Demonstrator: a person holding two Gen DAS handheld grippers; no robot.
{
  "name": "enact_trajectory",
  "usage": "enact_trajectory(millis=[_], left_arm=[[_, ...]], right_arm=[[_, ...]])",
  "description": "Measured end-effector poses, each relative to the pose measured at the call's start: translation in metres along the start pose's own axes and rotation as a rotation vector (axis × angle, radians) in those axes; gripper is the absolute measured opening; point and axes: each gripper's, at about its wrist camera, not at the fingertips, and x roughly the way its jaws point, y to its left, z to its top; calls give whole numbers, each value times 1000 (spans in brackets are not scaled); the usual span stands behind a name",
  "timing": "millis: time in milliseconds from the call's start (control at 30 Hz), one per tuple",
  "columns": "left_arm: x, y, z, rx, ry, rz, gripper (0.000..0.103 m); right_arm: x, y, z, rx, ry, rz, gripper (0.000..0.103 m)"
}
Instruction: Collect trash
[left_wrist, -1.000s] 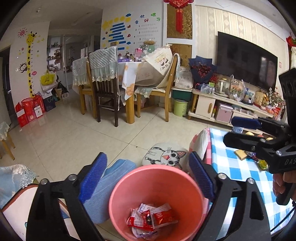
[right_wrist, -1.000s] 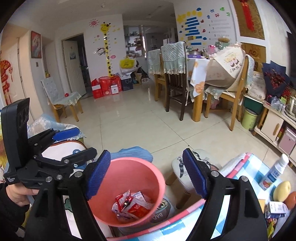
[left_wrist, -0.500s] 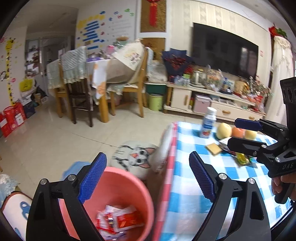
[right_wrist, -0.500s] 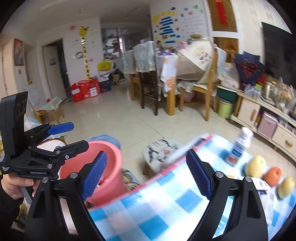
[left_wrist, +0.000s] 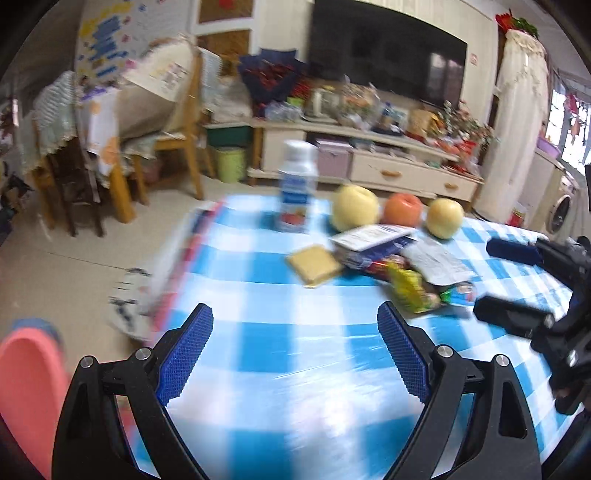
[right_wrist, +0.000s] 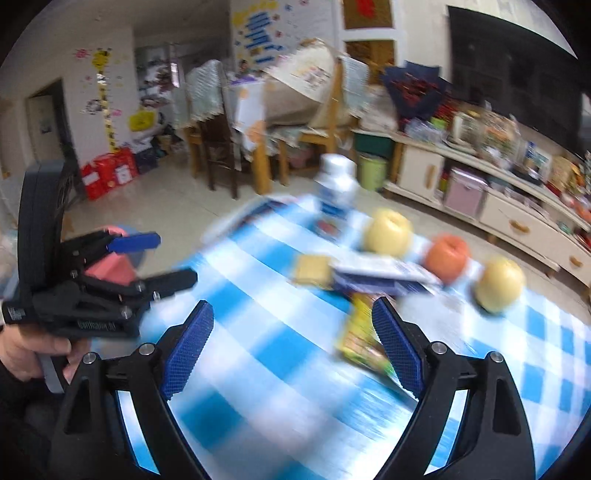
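Note:
A heap of snack wrappers lies on the blue checked tablecloth (left_wrist: 280, 332): a yellow-green packet (left_wrist: 413, 291) (right_wrist: 360, 339), a silver pouch (left_wrist: 437, 264) and a blue-white packet (left_wrist: 373, 245) (right_wrist: 384, 275). A yellow wafer (left_wrist: 314, 264) (right_wrist: 312, 271) sits just left of them. My left gripper (left_wrist: 295, 350) hovers open and empty over the cloth, short of the heap. My right gripper (right_wrist: 293, 343) is open too, its right finger close beside the yellow-green packet. The pink bin (left_wrist: 26, 391) (right_wrist: 110, 269) stands off the table's left edge. Both views are blurred.
A white bottle (left_wrist: 297, 192) (right_wrist: 334, 199), two yellow apples (left_wrist: 354, 208) (left_wrist: 445, 218) and an orange fruit (left_wrist: 402, 210) stand behind the wrappers. Beyond are a TV cabinet (left_wrist: 369, 162), a dining table with chairs (left_wrist: 122, 140) and a green bin (left_wrist: 231, 164).
Both grippers have swung right and down from over the pink bin to over the checked table. The wrappers and fruit have come close; the bin has slid to the left edge.

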Motion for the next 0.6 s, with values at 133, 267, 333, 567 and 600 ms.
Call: enact_trajectory(millis=[133, 267, 333, 567, 600], left_arm=[[39, -44, 4, 12, 28, -60, 90], [76, -78, 3, 13, 69, -97, 90], [93, -91, 3, 1, 90, -120, 90], [144, -115, 2, -9, 198, -140, 90], [147, -114, 2, -22, 202, -145, 90]], right_arm=[[0, -45, -36, -5, 50, -105, 88], [5, -70, -64, -69, 94, -184, 88], [9, -77, -74, -102, 102, -205, 88], [43, -84, -77, -269, 125, -247, 93], [51, -79, -72, -325, 127, -262, 93]])
